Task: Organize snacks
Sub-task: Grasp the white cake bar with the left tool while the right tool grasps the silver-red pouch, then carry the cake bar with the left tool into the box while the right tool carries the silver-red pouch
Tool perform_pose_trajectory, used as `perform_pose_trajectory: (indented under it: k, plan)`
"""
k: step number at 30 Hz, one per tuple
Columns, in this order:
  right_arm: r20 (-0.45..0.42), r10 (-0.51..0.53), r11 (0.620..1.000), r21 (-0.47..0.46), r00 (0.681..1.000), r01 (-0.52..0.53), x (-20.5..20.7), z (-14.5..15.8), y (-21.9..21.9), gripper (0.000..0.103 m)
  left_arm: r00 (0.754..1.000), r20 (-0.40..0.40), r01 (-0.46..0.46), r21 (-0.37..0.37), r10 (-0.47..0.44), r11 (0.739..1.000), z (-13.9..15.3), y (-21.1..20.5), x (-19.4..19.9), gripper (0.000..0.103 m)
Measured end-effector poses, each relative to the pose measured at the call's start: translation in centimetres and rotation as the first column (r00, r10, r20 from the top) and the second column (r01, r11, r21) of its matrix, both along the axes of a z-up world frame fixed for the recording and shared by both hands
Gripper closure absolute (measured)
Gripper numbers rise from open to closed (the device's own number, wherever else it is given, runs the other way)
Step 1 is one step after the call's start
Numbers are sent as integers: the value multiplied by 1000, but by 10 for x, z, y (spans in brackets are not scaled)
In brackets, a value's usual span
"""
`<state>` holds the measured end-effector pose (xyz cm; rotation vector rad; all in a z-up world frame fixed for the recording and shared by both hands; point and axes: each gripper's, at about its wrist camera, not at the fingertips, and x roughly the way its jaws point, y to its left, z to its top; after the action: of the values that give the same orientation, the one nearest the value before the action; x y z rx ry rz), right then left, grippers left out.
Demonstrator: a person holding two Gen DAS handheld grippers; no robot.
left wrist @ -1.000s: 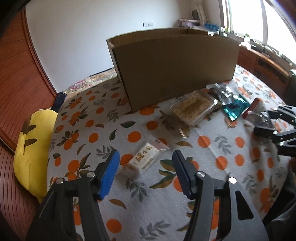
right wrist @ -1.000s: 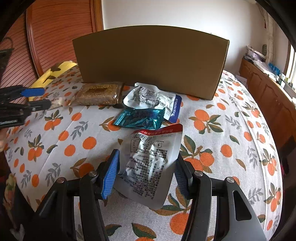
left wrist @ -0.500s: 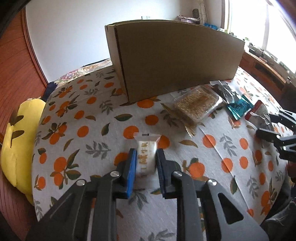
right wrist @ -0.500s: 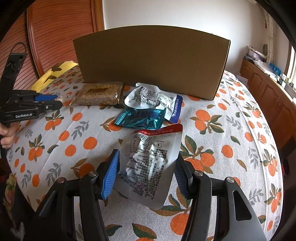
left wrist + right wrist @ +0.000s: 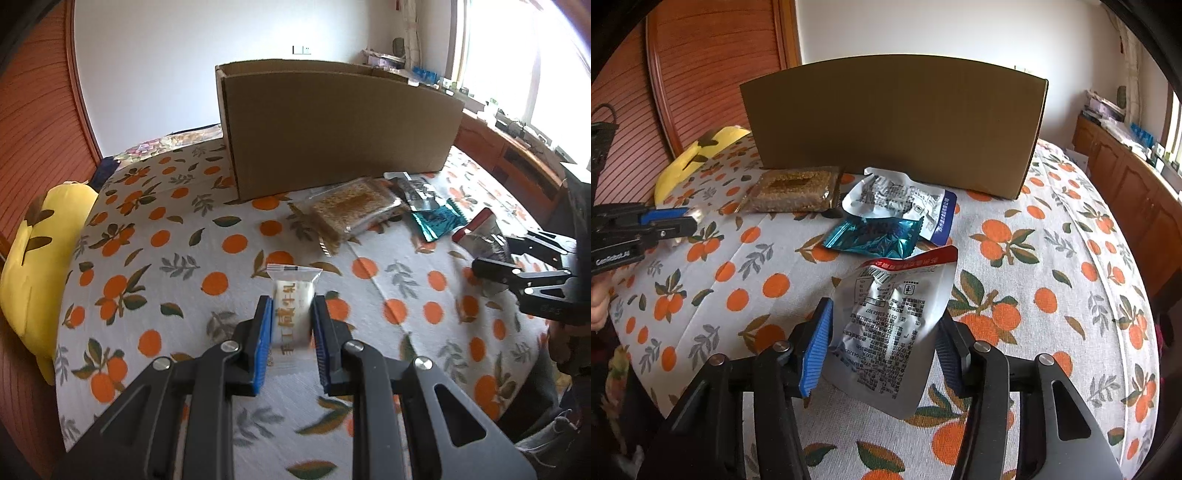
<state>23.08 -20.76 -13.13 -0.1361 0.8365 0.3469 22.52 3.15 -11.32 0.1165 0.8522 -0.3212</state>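
My left gripper (image 5: pixel 291 325) is shut on a small white snack packet (image 5: pixel 293 306) with orange lettering and holds it above the tablecloth. My right gripper (image 5: pixel 882 332) is shut on a silver pouch with a red top edge (image 5: pixel 890 325), held off the cloth. A tall open cardboard box (image 5: pixel 332 125) stands at the back of the table; it also shows in the right wrist view (image 5: pixel 894 122). On the cloth in front of it lie a clear pack of brown grain bars (image 5: pixel 794 188), a silver-and-blue pouch (image 5: pixel 901 199) and a teal foil packet (image 5: pixel 875 236).
The table carries an orange-print cloth (image 5: pixel 184 258). A yellow cushion (image 5: pixel 37 258) sits at its left edge. A wooden sideboard (image 5: pixel 1126 184) runs along the right wall. The left gripper (image 5: pixel 665 225) shows at the left of the right wrist view.
My left gripper closed on the white packet and lifted it off the cloth. My right gripper kept its hold on the silver pouch and barely moved.
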Motion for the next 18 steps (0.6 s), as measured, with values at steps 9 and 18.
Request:
perform_pose_trajectory:
  k: [9,18]
  plan:
    - [0,-10,999,43,1000,10,-10,8,-9,54,1000,15,26,-6,-26,1000,10,-16,-16,84]
    - [42,-11,997,79,999,8,-18,31,-16,54,998,47,31,-25,-30,999,29,-25,-22,84]
